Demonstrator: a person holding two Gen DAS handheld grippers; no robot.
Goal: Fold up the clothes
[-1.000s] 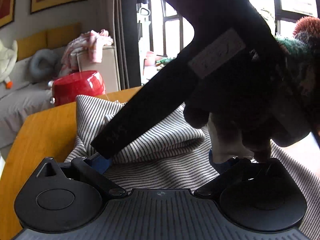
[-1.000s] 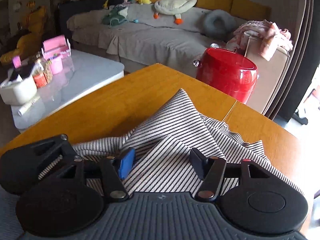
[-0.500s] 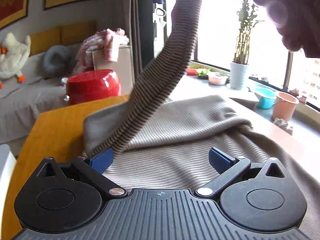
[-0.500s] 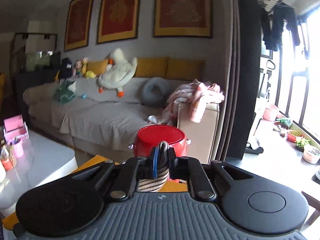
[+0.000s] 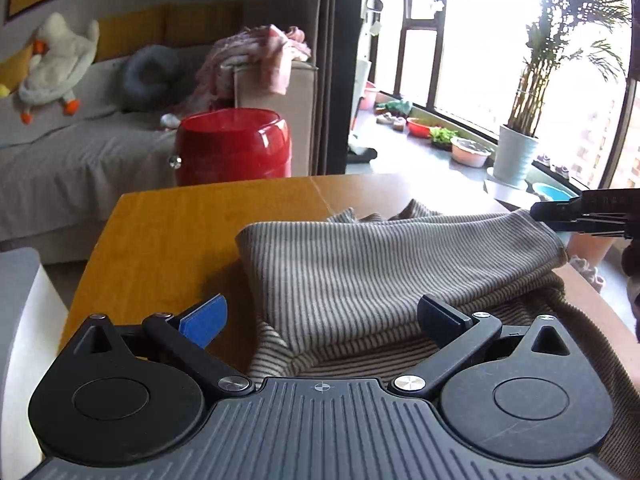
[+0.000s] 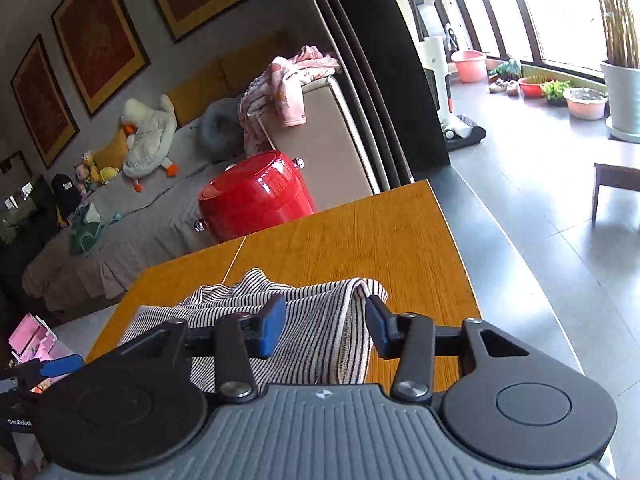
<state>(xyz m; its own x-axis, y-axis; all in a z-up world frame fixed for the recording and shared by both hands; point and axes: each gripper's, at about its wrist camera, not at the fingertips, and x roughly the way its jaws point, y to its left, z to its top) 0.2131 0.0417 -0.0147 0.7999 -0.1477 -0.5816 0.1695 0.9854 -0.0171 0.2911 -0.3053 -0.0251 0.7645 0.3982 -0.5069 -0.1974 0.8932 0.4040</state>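
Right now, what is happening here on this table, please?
A person is folding a striped garment on a wooden table, with a handheld gripper in each hand. A layer of the cloth lies folded over the rest. The left gripper is open near the fold, gripping nothing. The right gripper is also open, with the garment's folded edge lying between its fingers, not clamped. A red pot stands beyond the table.
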